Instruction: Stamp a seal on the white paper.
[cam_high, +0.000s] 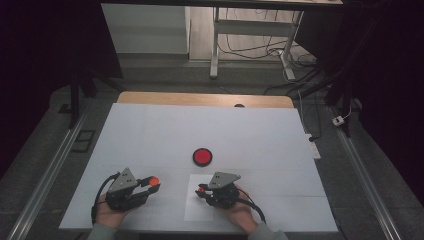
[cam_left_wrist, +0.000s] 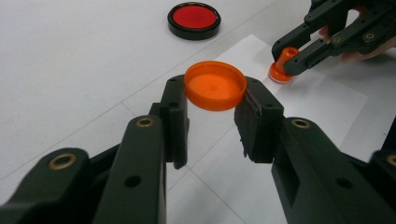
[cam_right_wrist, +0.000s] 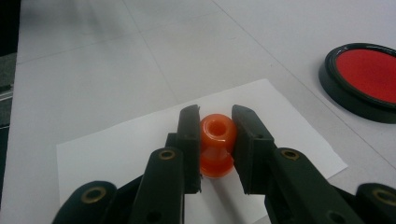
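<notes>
both pairs of jaws are gripping something orange. on the left gripper (cam_left_wrist: 212, 109) they are standing about half apart, clamped on the two edges of an orange cap (cam_left_wrist: 215, 85), which is being held clear above the table (cam_left_wrist: 70, 70), hollow side up. the pads are catching only the thin rim, with most of the cap sticking out past the fingertips. on the right gripper (cam_right_wrist: 215, 133) the jaws are drawn in narrow and pinching the neck of a small orange stamp (cam_right_wrist: 216, 147), a spool-shaped piece standing upright with its wider base resting on a white paper sheet (cam_right_wrist: 116, 154).

in the high view the left gripper (cam_high: 152, 183) is sitting near the front left of the table and the right gripper (cam_high: 201, 190) is over the sheet (cam_high: 200, 212), with a round red ink pad (cam_high: 202, 157) in its black case lying beyond and between them, apart from both.

as for risks, the cap seems the likelier one: with so shallow a hold on a slick rim, a tilt or a slight easing of the squeeze could be enough to let it pop out and roll away. the stamp, i judge, could twist in the narrow pinch if pressed off-vertical, smearing its mark, and the loose sheet could be dragging along with it, since nothing is holding the paper down.
</notes>
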